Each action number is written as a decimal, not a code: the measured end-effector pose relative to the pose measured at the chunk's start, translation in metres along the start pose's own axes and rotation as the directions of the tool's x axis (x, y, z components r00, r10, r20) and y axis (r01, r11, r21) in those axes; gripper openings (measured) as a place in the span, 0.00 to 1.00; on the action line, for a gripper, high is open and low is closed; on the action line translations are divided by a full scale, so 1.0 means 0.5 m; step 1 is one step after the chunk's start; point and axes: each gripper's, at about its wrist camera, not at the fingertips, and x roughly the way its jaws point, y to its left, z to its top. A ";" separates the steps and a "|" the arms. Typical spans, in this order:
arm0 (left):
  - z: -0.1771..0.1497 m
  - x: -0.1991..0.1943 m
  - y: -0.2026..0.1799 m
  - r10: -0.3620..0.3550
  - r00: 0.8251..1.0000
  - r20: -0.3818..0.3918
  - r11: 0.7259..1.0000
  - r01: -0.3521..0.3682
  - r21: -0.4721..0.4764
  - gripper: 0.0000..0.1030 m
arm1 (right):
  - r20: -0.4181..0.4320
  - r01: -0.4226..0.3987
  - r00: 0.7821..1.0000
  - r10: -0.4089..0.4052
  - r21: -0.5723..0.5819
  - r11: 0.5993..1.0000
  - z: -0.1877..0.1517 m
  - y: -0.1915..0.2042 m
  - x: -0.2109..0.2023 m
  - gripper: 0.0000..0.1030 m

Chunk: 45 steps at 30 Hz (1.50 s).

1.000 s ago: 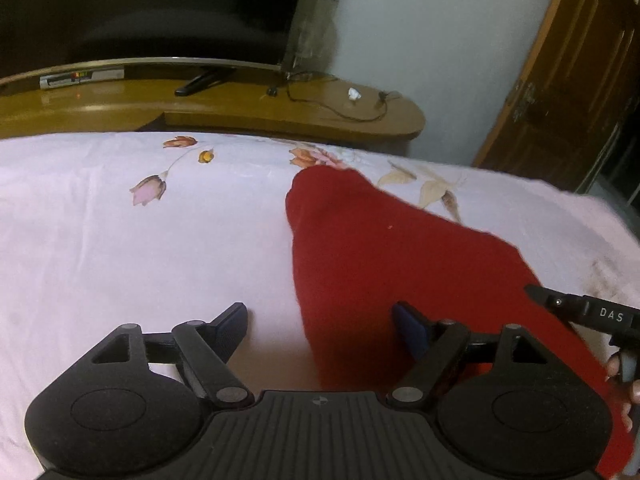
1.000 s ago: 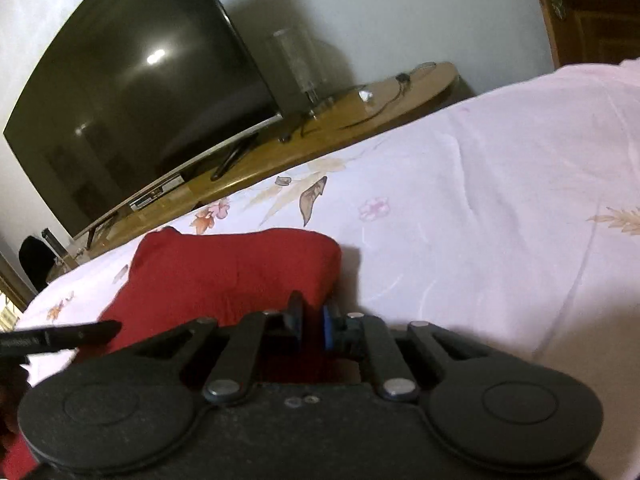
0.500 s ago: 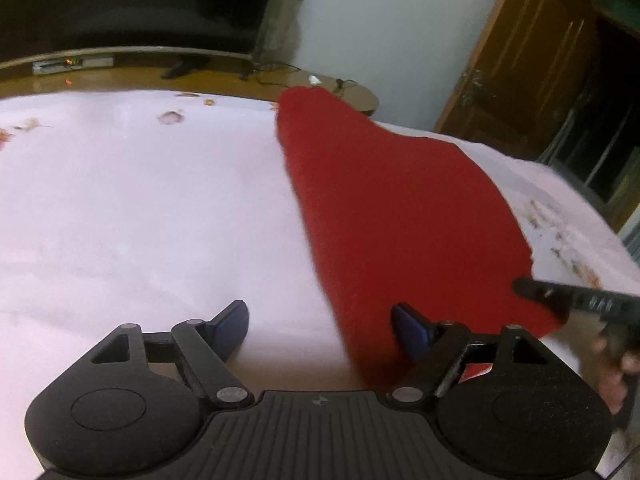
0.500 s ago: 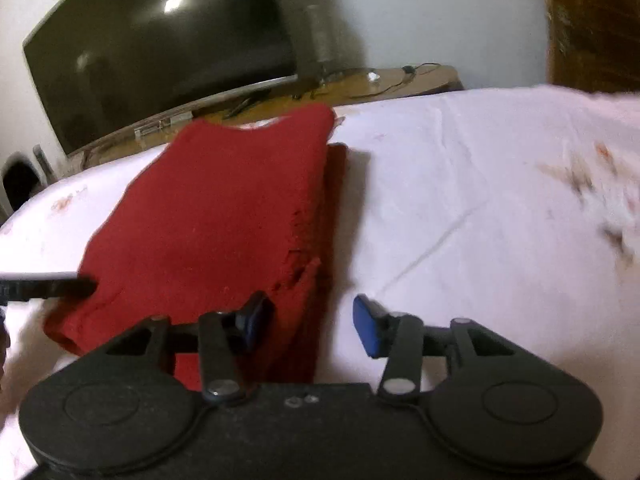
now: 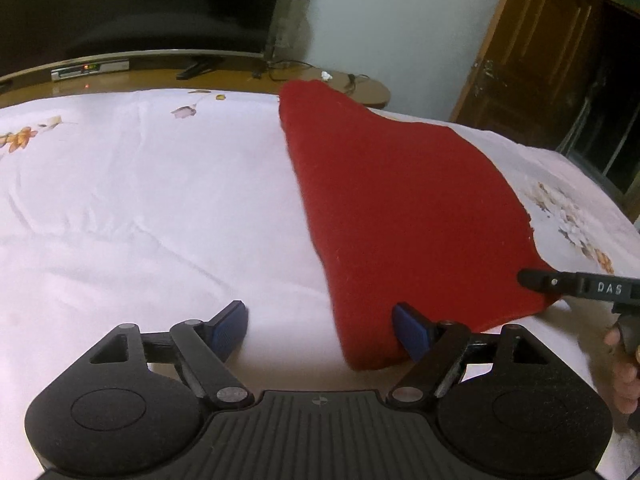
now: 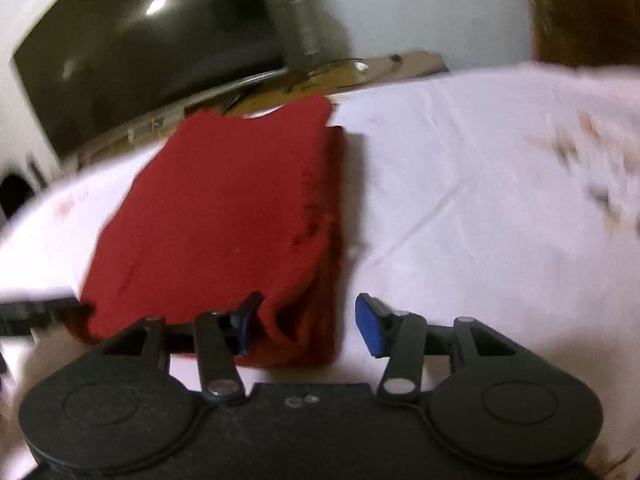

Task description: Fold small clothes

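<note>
A red knitted garment [image 5: 400, 204] lies folded flat on the pale floral bedsheet [image 5: 140, 200]. My left gripper [image 5: 320, 330] is open at the garment's near left corner, its right pad beside the cloth's edge. My right gripper [image 6: 308, 326] is open at the near right corner, and the folded red garment [image 6: 224, 220] shows layered edges just ahead of its jaws. A finger of the right gripper [image 5: 576, 286] shows at the right edge of the left wrist view, touching the cloth's near corner.
A dark television [image 5: 132, 4] stands on a low wooden stand [image 5: 168, 80] beyond the bed. A wooden door [image 5: 536, 48] is at the far right. Cables and a small white object lie on the stand's right end.
My right gripper has opened and let go of the red garment, and both grippers have drawn back. The garment now lies flat. The right wrist view is motion-blurred.
</note>
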 end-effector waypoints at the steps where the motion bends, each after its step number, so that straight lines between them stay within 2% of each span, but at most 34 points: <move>1: -0.001 -0.002 -0.002 0.002 1.000 0.000 1.000 -0.002 0.001 0.77 | -0.002 0.004 1.000 -0.004 0.007 1.000 0.004 -0.004 0.001 0.46; 4: -0.003 -0.006 -0.004 0.002 1.000 0.001 1.000 -0.002 0.000 0.77 | -0.007 0.027 1.000 -0.027 -0.023 0.999 0.010 0.007 0.013 0.47; 8: 0.003 -0.014 -0.004 0.007 1.000 -0.009 1.000 -0.007 0.005 0.77 | -0.014 0.004 1.000 -0.004 0.016 1.000 -0.002 -0.001 0.001 0.49; 10: 0.016 -0.025 -0.001 0.006 1.000 0.007 1.000 -0.006 0.015 0.77 | -0.004 -0.012 1.000 0.012 0.040 0.999 0.001 -0.004 -0.019 0.61; 12: 0.032 -0.040 0.003 -0.015 0.999 0.044 1.000 0.014 0.023 0.78 | 0.067 -0.054 0.997 0.049 0.077 0.996 0.011 -0.021 -0.046 0.66; 14: 0.053 -0.039 0.018 -0.055 0.997 0.059 0.998 0.056 -0.007 0.78 | 0.101 -0.101 0.991 0.089 0.120 0.988 0.026 -0.040 -0.051 0.67; 17: 0.091 -0.016 0.051 -0.100 0.993 0.062 0.991 0.105 -0.081 0.77 | 0.106 -0.153 0.985 0.137 0.171 0.973 0.055 -0.064 -0.028 0.67; 21: 0.123 0.043 0.089 -0.189 0.982 0.023 0.960 0.190 -0.204 0.77 | 0.089 -0.196 0.980 0.179 0.255 0.947 0.093 -0.105 0.018 0.65; 23: 0.131 0.075 0.095 -0.211 0.978 0.004 0.950 0.206 -0.234 0.77 | 0.065 -0.210 0.978 0.200 0.276 0.938 0.105 -0.117 0.042 0.65; 25: 0.136 0.107 0.099 -0.251 0.968 -0.018 0.933 0.237 -0.270 0.77 | 0.039 -0.242 0.970 0.241 0.300 0.923 0.112 -0.128 0.070 0.65; 28: 0.131 0.153 0.101 -0.278 0.959 -0.058 0.917 0.247 -0.312 0.77 | -0.013 -0.267 0.959 0.284 0.302 0.915 0.116 -0.132 0.107 0.65; 34: 0.139 0.196 0.090 -0.339 0.940 -0.045 0.899 0.310 -0.308 0.77 | -0.017 -0.341 0.933 0.361 0.283 0.896 0.134 -0.131 0.140 0.65; 38: 0.153 0.223 0.088 -0.406 0.912 -0.055 0.877 0.372 -0.304 0.76 | -0.024 -0.379 0.917 0.399 0.263 0.887 0.150 -0.129 0.159 0.62; 39: 0.153 0.230 0.084 -0.434 0.899 -0.060 0.865 0.397 -0.308 0.67 | -0.025 -0.390 0.912 0.410 0.260 0.883 0.153 -0.129 0.165 0.59; 40: 0.152 0.236 0.082 -0.453 0.889 -0.071 0.855 0.411 -0.317 0.66 | -0.031 -0.408 0.902 0.430 0.259 0.875 0.156 -0.127 0.172 0.56; 45: 0.141 0.239 0.100 -0.508 0.860 -0.045 0.818 0.466 -0.337 0.64 | -0.052 -0.471 0.866 0.497 0.250 0.846 0.154 -0.138 0.170 0.51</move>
